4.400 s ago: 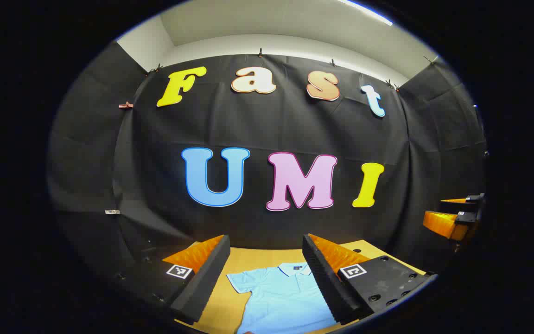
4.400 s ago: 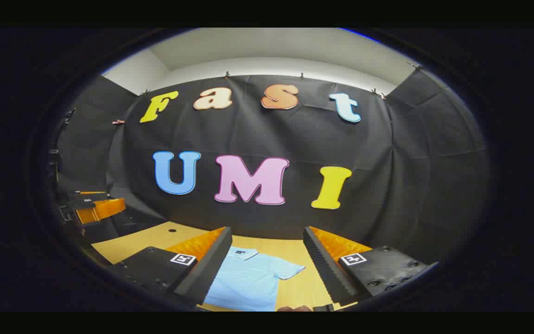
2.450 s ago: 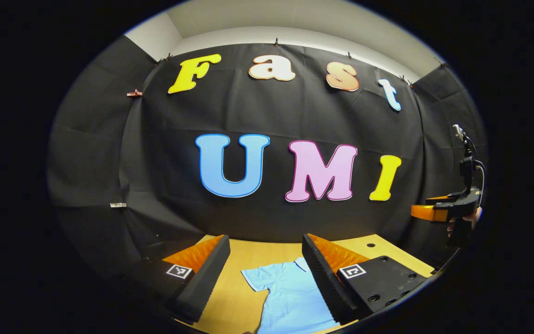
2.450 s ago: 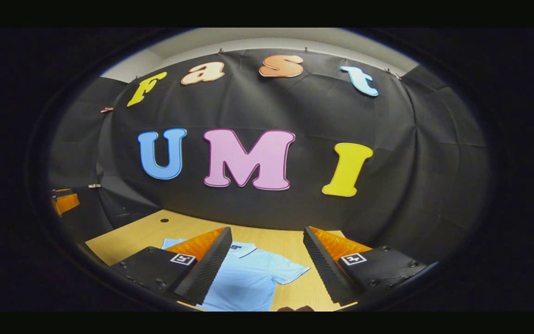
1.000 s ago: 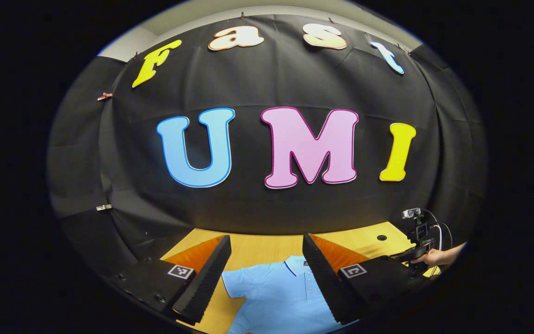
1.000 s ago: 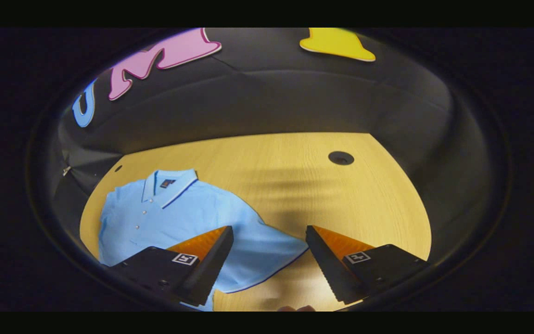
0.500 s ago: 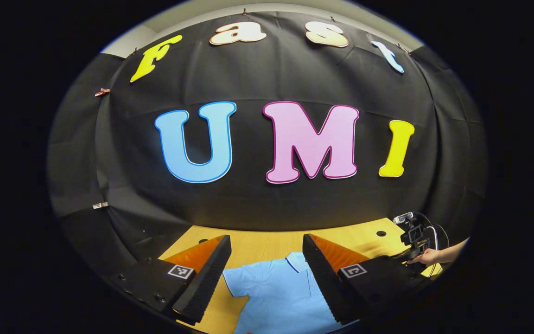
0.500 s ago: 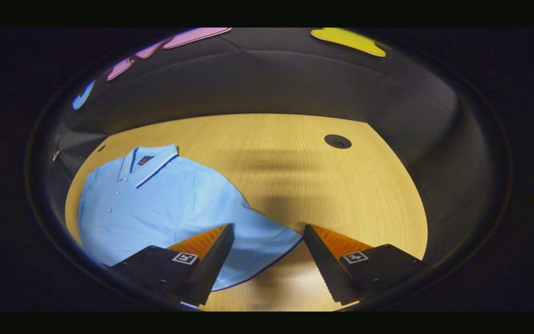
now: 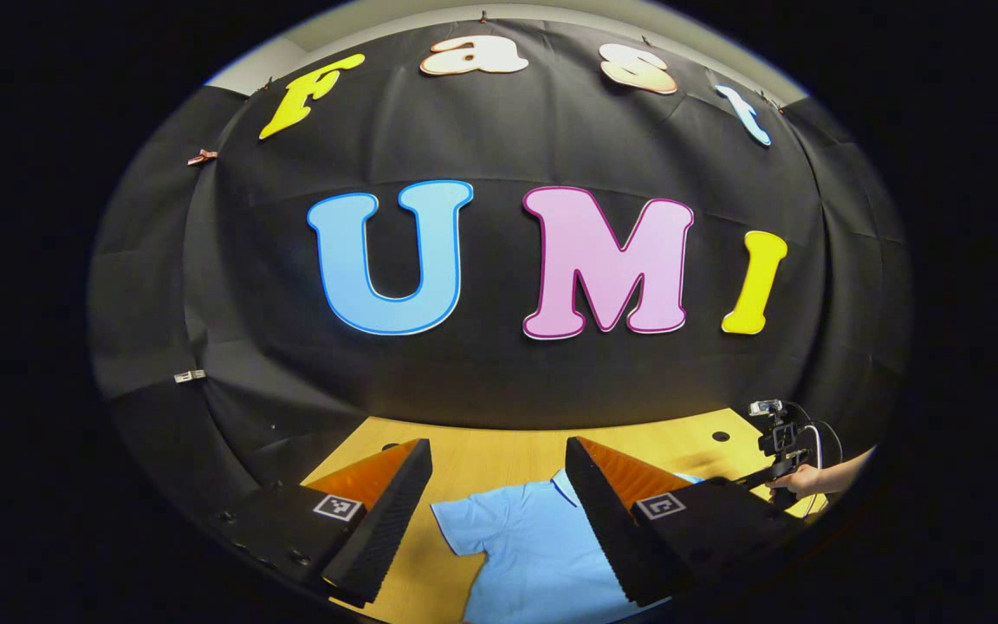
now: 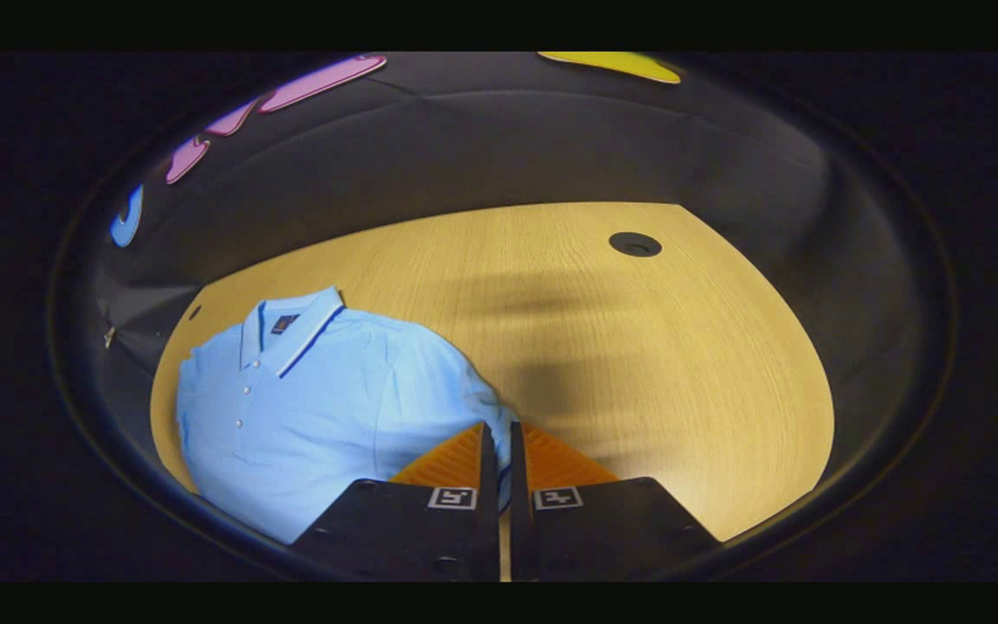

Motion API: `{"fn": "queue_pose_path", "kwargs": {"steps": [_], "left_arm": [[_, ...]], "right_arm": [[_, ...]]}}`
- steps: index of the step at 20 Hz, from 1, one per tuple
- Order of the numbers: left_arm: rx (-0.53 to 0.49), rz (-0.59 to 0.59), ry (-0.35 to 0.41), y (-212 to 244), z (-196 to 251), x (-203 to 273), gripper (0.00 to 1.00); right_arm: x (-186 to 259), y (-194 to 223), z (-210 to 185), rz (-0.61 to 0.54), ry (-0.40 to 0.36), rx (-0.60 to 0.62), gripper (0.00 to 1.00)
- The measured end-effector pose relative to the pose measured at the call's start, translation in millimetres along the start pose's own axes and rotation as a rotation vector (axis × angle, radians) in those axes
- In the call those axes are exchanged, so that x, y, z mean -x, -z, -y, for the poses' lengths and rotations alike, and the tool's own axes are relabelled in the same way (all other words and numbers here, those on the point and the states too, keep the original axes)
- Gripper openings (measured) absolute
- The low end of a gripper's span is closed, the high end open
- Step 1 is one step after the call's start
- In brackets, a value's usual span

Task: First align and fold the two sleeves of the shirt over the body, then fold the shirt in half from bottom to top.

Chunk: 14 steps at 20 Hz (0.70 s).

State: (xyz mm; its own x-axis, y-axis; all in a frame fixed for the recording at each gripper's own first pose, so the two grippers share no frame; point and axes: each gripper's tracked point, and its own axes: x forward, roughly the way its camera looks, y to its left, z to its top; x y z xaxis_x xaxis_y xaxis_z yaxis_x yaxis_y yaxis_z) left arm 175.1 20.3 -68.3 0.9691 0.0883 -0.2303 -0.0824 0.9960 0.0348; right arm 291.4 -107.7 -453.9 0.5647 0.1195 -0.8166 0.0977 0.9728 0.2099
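Observation:
A light blue polo shirt lies flat on the wooden table, collar towards the booth wall. My right gripper is down at the table and shut on the hem of the shirt's right sleeve; a sliver of cloth shows between the fingers. In the left gripper view, my left gripper hangs open well above the shirt, nothing between its fingers. The shirt's left sleeve lies spread out below. Farther right a hand holds the other gripper low over the table.
The black cloth wall closes the table's far side. A round cable hole sits in the table at the far right, seen also as a small hole in the left gripper view. Bare wood stretches right of the shirt.
My right gripper has dropped onto the sleeve's edge and gone from open to shut on it. The left gripper has drifted slightly left and stays open and high.

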Motion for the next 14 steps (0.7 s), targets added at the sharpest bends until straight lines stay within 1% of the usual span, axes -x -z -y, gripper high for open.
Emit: {"fn": "queue_pose_path", "kwargs": {"steps": [1, 2, 4, 5, 6, 7, 9, 11, 12, 14], "left_arm": [[-0.001, 0.002, -0.007, -0.1, -4.9, -0.5, 0.99], [0.001, 0.003, -0.011, 0.5, -9.4, -1.2, 0.99], [0.016, -0.007, -0.017, 6.3, -15.7, -3.6, 0.99], [0.024, -0.014, -0.017, 9.0, -17.4, -4.9, 0.99], [0.029, -0.016, -0.014, 12.1, -17.5, -5.4, 0.99], [0.027, -0.009, -0.005, 13.2, -17.5, -7.1, 0.99], [0.004, 0.001, 0.02, 18.4, -14.8, -7.9, 0.99], [-0.021, -0.004, 0.026, 25.1, -16.5, -8.9, 0.99], [-0.027, -0.007, 0.028, 28.9, -17.2, -9.2, 0.99], [-0.018, -0.015, 0.036, 37.7, -19.0, -11.6, 0.99]], "right_arm": [[4.5, -6.8, -4.6, 0.023, -0.009, -0.004, 0.09], [9.1, -16.2, -12.4, 0.048, -0.024, -0.012, 0.04], [18.8, -29.7, -35.2, 0.082, -0.067, -0.041, 0.14], [24.2, -36.2, -45.5, 0.093, -0.09, -0.049, 0.03], [25.5, -39.7, -55.6, 0.097, -0.107, -0.045, 0.09], [24.5, -38.1, -61.6, 0.091, -0.114, -0.034, 0.03], [22.4, -33.4, -81.5, 0.068, -0.148, -0.038, 0.14], [16.1, -25.1, -96.3, 0.043, -0.166, -0.024, 0.09], [13.9, -21.0, -103.1, 0.028, -0.176, -0.014, 0.03], [8.8, -10.0, -119.8, -0.008, -0.215, -0.016, 0.04]]}}
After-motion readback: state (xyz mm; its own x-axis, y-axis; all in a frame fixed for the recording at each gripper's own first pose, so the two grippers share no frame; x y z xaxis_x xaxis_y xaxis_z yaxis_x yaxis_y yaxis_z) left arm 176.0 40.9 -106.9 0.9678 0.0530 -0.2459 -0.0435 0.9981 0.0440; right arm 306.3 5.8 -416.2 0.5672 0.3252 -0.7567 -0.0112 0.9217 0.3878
